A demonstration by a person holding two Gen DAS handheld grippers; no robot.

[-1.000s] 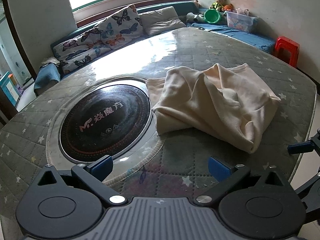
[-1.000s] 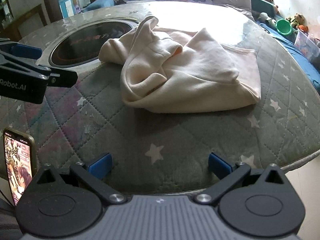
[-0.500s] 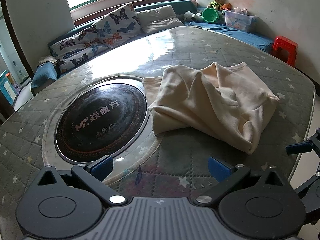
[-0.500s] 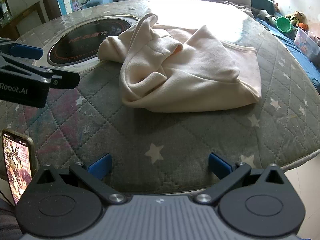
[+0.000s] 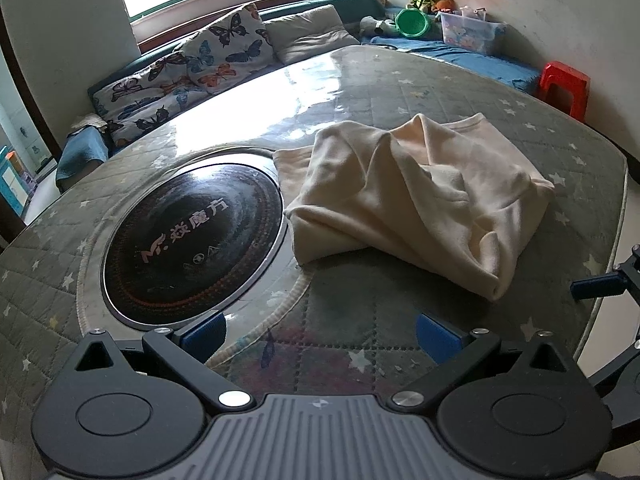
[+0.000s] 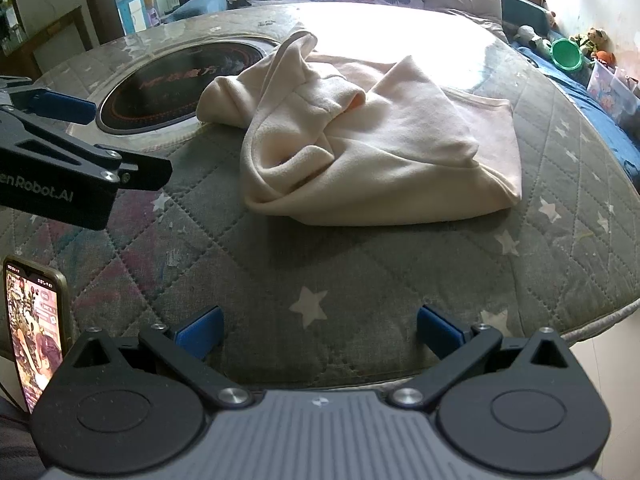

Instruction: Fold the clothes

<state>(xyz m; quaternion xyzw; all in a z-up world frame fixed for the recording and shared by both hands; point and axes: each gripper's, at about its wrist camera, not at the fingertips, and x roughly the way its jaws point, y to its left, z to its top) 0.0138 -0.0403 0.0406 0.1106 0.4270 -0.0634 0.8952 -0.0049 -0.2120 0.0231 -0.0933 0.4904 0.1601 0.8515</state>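
Observation:
A cream fleece garment [image 5: 416, 196] lies crumpled in a heap on the round quilted table [image 5: 352, 316]; the right wrist view shows the same garment [image 6: 372, 140] with a sleeve bunched on top. My left gripper [image 5: 320, 334] hovers over the table's near edge, open, with nothing between its blue pads. My right gripper [image 6: 320, 334] is also open and empty, short of the garment's near fold. The left gripper's arm [image 6: 72, 160] shows at the left of the right wrist view, and a right gripper finger [image 5: 600, 284] at the right edge of the left wrist view.
A black round hotplate [image 5: 192, 232] is set in the table left of the garment. A phone [image 6: 36, 328] stands lit at the near left edge. Beyond are a cushioned bench [image 5: 208, 52], a red stool [image 5: 564, 88] and a green bowl [image 5: 412, 22].
Both views have crept slightly closer to the table and garment. The garment has not moved and both grippers stay open.

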